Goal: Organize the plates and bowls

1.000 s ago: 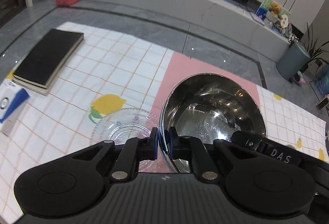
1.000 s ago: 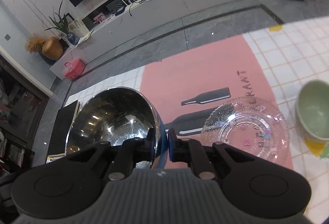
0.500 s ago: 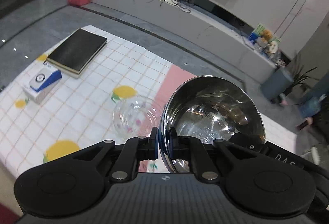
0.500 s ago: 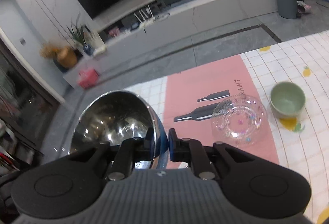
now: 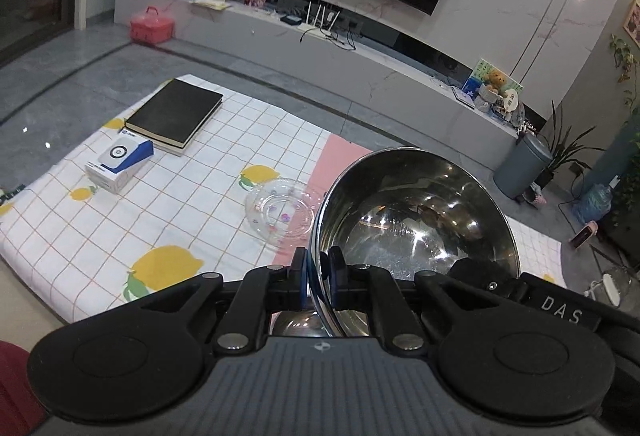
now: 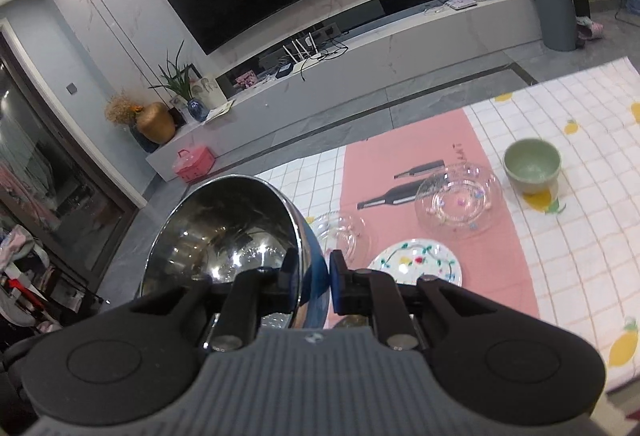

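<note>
A large steel bowl point(image 5: 416, 220) hangs tilted above the table, held by both grippers. My left gripper point(image 5: 318, 268) is shut on its left rim. My right gripper point(image 6: 314, 272) is shut on the opposite rim of the steel bowl point(image 6: 224, 232). Below, a clear glass plate point(image 5: 280, 214) lies at the edge of the pink runner. In the right wrist view that small glass plate point(image 6: 340, 232) sits next to a white flowered plate point(image 6: 418, 264). Beyond them are a glass bowl point(image 6: 458, 202) and a green bowl point(image 6: 532, 166).
A black book point(image 5: 174, 112) and a white-and-blue box point(image 5: 120, 166) lie on the far left of the lemon-print tablecloth point(image 5: 180, 220). The pink runner point(image 6: 420, 156) crosses the table's middle. Grey floor, a TV bench and a grey bin point(image 6: 558, 12) lie beyond.
Both grippers have risen and drawn back with the steel bowl between them. The table now looks farther off, and the flowered plate, book and box show fully.
</note>
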{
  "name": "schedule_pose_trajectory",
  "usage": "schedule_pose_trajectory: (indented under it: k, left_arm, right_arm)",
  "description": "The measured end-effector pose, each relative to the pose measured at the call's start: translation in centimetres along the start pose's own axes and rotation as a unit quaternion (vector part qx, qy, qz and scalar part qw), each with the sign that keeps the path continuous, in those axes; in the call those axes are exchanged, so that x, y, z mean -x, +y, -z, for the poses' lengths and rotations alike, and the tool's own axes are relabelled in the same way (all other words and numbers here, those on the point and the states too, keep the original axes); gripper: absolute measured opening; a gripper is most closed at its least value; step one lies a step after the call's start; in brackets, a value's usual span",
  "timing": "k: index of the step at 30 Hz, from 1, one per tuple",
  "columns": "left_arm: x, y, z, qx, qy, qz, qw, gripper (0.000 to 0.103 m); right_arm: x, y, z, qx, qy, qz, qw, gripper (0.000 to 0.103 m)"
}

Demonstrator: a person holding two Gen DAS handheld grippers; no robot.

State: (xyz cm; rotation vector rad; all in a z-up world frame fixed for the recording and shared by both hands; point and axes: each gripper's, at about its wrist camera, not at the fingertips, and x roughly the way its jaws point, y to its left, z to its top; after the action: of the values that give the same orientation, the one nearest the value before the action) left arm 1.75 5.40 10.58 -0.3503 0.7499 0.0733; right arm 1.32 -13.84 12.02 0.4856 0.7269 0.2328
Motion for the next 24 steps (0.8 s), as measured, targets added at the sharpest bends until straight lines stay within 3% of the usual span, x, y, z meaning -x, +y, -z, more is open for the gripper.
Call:
schedule_pose_trajectory:
  k: [5,10,17,24]
  left_arm:
    - [-1.9,0.5,2.2,-0.027,0.019,0.009,0.9994,0.012]
    - [-5.9,1.3,4.2,-0.039,0.065,0.024,0.9968,0.013]
    - [-9.4,2.9,6.0,-0.039,0.108,-0.005,0.9933,0.013]
    - [-10.9,3.0,6.7,-0.047,0.125,-0.013,0.9909,0.013]
  right_arm:
    - [-1.5,-2.0,1.6,-0.026,0.012,0.013,1.000,0.013]
    - [-4.7,-4.2,3.0,-0.034,0.042,0.046,0.998,0.013]
    - [-10.0,-6.9,5.3,-0.060,0.110,0.049,0.991,0.013]
    - [-11.7,-6.5,6.7,-0.029,0.111,0.075,0.991,0.013]
